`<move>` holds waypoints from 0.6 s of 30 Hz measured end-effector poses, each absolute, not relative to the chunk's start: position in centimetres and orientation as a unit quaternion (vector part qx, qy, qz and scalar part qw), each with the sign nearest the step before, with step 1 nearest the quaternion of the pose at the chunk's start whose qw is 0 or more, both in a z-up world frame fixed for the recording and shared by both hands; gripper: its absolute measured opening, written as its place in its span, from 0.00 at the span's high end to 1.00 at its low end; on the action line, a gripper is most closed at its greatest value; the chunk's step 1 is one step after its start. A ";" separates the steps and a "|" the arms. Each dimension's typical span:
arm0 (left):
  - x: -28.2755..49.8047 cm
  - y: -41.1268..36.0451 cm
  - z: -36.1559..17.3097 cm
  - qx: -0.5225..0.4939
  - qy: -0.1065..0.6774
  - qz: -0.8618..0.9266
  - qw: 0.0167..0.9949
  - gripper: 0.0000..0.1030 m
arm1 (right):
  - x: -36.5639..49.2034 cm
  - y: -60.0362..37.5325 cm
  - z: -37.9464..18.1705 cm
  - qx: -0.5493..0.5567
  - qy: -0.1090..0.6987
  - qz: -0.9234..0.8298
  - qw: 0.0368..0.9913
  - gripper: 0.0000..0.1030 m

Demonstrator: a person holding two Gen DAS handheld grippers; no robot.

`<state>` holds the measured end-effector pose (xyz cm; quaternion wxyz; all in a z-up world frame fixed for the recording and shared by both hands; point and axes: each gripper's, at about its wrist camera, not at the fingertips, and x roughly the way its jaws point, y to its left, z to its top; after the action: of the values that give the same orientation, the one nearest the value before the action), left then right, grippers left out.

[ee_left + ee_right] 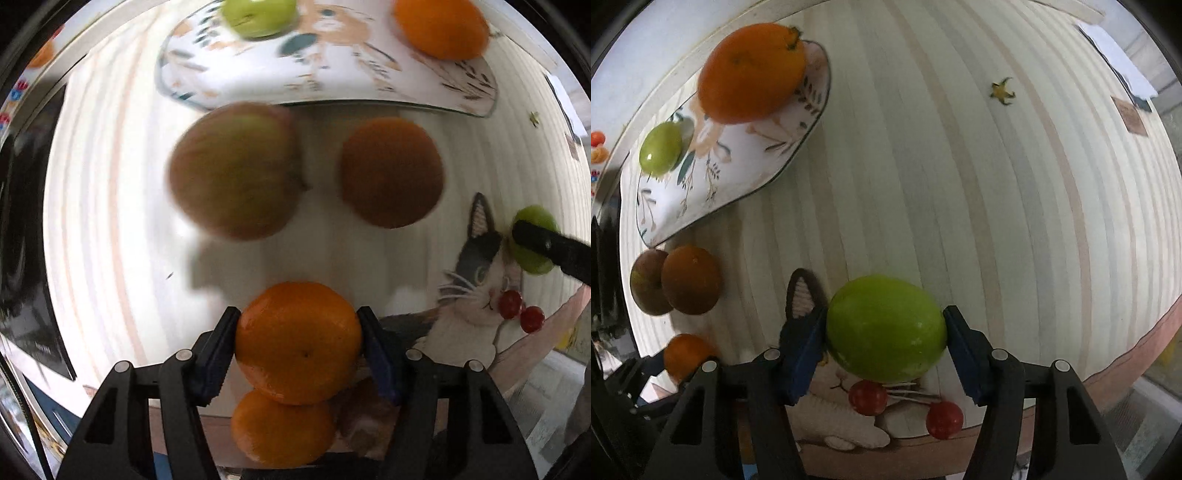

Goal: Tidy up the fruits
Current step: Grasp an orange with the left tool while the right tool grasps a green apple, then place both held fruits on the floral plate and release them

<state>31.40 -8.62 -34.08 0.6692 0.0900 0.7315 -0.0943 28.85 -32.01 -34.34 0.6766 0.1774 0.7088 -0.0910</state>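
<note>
Striped counter (960, 184): an orange (298, 341) is clamped by the left tongs (297, 345), a green apple (885, 328) by the right tongs (884, 341); farther fruit is blurred.

Both the left gripper (298, 345) and right gripper (886, 345) look alike: matte black angular linkage arms with triangular cutouts, round silver pivot pins, and dark blue ribbed pads on the fingers (216, 360).

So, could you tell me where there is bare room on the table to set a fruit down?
The widest bare stretch of striped cloth lies right of the plate, up to the small star mark. The plate's middle, between its orange and green fruit, is also free. It is crowded below the plate, around the apple and dark orange.
</note>
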 end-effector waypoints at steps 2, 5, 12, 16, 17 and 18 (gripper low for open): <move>31.4 -7.6 -33.8 0.083 0.730 -0.086 0.673 0.40 | 28.6 -31.1 -34.2 0.181 0.712 -0.069 0.674 0.36; 31.7 -6.5 -34.1 0.072 0.735 -0.083 0.669 0.40 | 28.3 -28.9 -33.8 0.171 0.717 -0.035 0.675 0.36; 32.6 -7.4 -34.9 0.078 0.742 -0.082 0.661 0.40 | 28.1 -26.0 -34.8 0.153 0.726 -0.009 0.670 0.36; 32.4 -8.2 -34.9 0.081 0.737 -0.079 0.666 0.40 | 28.2 -25.9 -35.5 0.161 0.735 0.000 0.659 0.36; 32.2 -8.3 -35.0 0.079 0.736 -0.077 0.668 0.40 | 28.3 -26.2 -35.8 0.164 0.736 0.002 0.657 0.36; 32.4 -8.5 -34.7 0.076 0.736 -0.075 0.669 0.40 | 28.3 -26.0 -36.0 0.167 0.737 0.003 0.655 0.36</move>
<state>32.44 -8.47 -34.75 0.6685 0.0763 0.7359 -0.0753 28.29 -26.04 -36.01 0.6553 0.1671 0.7366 0.0028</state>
